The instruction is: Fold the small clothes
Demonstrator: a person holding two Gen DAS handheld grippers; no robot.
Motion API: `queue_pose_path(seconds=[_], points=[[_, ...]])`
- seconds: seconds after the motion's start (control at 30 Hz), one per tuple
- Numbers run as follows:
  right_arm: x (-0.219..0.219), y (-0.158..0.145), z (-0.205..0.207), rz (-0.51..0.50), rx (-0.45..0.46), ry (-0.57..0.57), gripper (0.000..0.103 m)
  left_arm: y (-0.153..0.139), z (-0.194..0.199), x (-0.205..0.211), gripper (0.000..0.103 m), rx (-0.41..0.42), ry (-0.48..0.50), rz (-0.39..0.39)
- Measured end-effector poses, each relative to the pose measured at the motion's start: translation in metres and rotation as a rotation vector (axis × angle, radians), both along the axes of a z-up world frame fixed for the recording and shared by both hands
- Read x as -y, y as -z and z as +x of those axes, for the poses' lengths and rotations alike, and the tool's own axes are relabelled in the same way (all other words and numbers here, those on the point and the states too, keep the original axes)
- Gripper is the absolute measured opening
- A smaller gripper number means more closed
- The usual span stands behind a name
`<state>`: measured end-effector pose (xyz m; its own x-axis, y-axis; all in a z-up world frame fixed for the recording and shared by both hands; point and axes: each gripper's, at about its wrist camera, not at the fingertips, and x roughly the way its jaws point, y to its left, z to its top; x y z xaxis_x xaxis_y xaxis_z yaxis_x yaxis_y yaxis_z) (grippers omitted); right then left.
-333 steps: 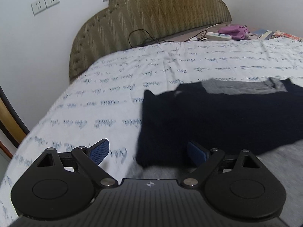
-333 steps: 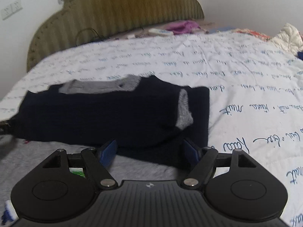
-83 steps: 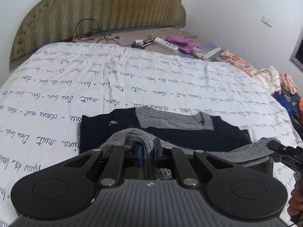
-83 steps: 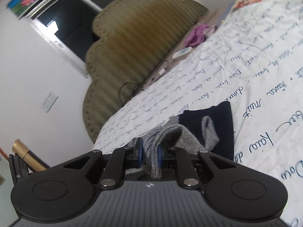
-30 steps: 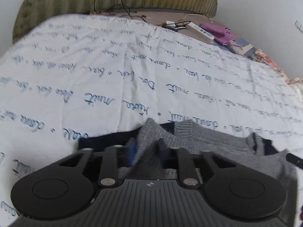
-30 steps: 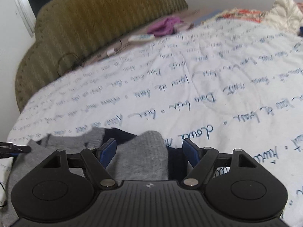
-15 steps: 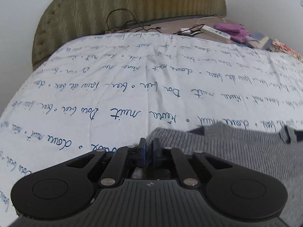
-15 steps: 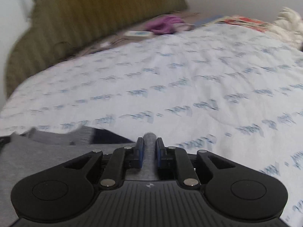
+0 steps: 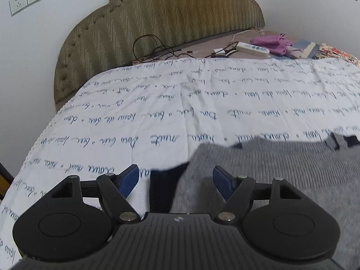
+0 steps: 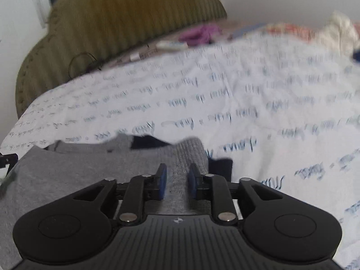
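Left wrist view: the left gripper (image 9: 176, 178) has just been opening and stands wide, its pads clear of the sweater (image 9: 270, 168) lying on the bed (image 9: 157, 103).

Right wrist view: the right gripper (image 10: 176, 181) has just been opening, narrow; a grey fold of sweater (image 10: 90, 175) lies between the jaws, grip uncertain through blur.

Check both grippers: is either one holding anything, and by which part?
Nothing is held. The left gripper has opened clear of the gray-and-navy sweater. The right gripper has been opening, its jaws astride the sweater's folded edge without pressing it.
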<state>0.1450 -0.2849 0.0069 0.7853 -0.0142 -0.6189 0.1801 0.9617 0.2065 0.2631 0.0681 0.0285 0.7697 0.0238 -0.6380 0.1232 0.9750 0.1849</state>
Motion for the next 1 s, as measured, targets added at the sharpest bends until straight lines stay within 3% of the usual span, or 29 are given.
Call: queue_pose_path(seconds=[0.07,0.1,0.17,0.27,0.47,0.63,0.87,1.0], points=[[-0.015,-0.007,-0.008,-0.057,0.025,-0.033,0.076,0.005,-0.006,-0.001,0.075,-0.004,0.002,0.009],[-0.020,-0.006,-0.010,-0.067,0.027,-0.052,0.079,0.007,-0.008,-0.001,0.075,-0.009,-0.001,0.012],[-0.028,0.000,-0.008,-0.086,-0.007,-0.077,0.077,0.011,-0.013,-0.003,0.076,-0.023,-0.009,0.012],[-0.028,0.012,-0.007,-0.095,-0.083,-0.029,0.077,0.009,-0.025,-0.007,0.076,-0.015,-0.010,0.006],[-0.048,0.001,-0.037,-0.105,-0.016,-0.071,0.082,0.005,-0.043,-0.013,0.077,-0.004,-0.011,0.016],[-0.060,0.018,-0.038,-0.183,-0.110,-0.093,0.084,0.008,-0.057,-0.018,0.076,-0.008,-0.022,0.022],[-0.071,0.007,-0.063,-0.156,-0.053,-0.090,0.085,0.012,-0.072,-0.027,0.076,-0.027,-0.019,0.027],[-0.081,0.023,-0.060,-0.194,-0.118,-0.115,0.087,0.012,-0.079,-0.031,0.076,-0.036,-0.017,0.026]])
